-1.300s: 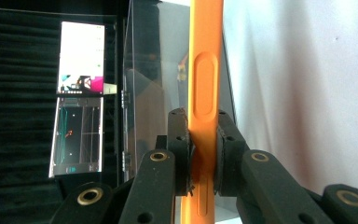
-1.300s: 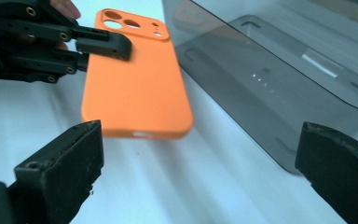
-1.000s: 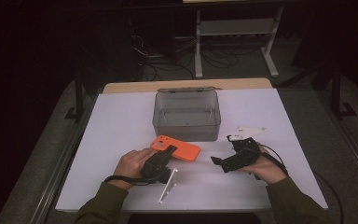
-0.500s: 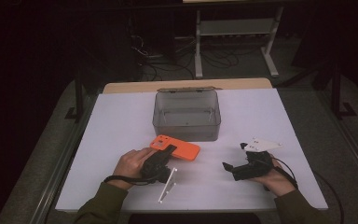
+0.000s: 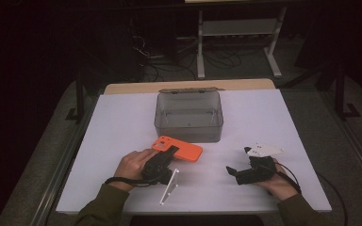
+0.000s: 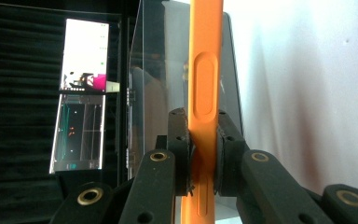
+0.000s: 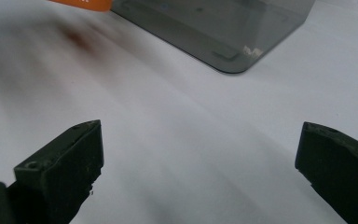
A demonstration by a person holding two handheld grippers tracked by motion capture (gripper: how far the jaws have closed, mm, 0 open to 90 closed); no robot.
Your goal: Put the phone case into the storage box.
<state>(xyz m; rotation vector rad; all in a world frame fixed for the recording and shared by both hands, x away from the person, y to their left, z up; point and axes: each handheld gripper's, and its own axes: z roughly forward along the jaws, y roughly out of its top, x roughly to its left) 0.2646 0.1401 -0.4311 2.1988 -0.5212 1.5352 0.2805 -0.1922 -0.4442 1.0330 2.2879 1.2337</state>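
Orange rectangular phone in a rubbery case [image 5: 178,149], lying near the table's middle, just at six o'clock of the clear grey plastic box [image 5: 189,117] and almost touching its front wall. Pinched at its near end by the left gripper [image 5: 169,151], pads pressed on both long edges; same spot and same clamp as a second ago. Seen in the left gripper view as a thin orange edge [image 6: 204,93] standing upright between the two black jaws, side button showing, with the clear box wall [image 6: 158,84] behind at eleven o'clock. Left hand [image 5: 131,165] wrapped round the gripper body at seven o'clock of the phone, unmoved. Thin white plastic strip [image 5: 168,187] lying on the white table top [image 5: 122,122] at five o'clock of that hand, in place as before.

Further right, right gripper [image 5: 231,172] now resting low on the table at four o'clock of the box, well apart from the phone. Shifted since a second ago: then closer to the phone, now drawn back toward the table's right front and lower, grey three-cornered plate [image 5: 263,150] on top turned up into sight. Jaws spread wide with nothing between them, bare table showing in the gap in the right gripper view [image 7: 200,177], box corner [image 7: 228,42] at twelve o'clock. Right hand [image 5: 275,181] behind it at five o'clock.
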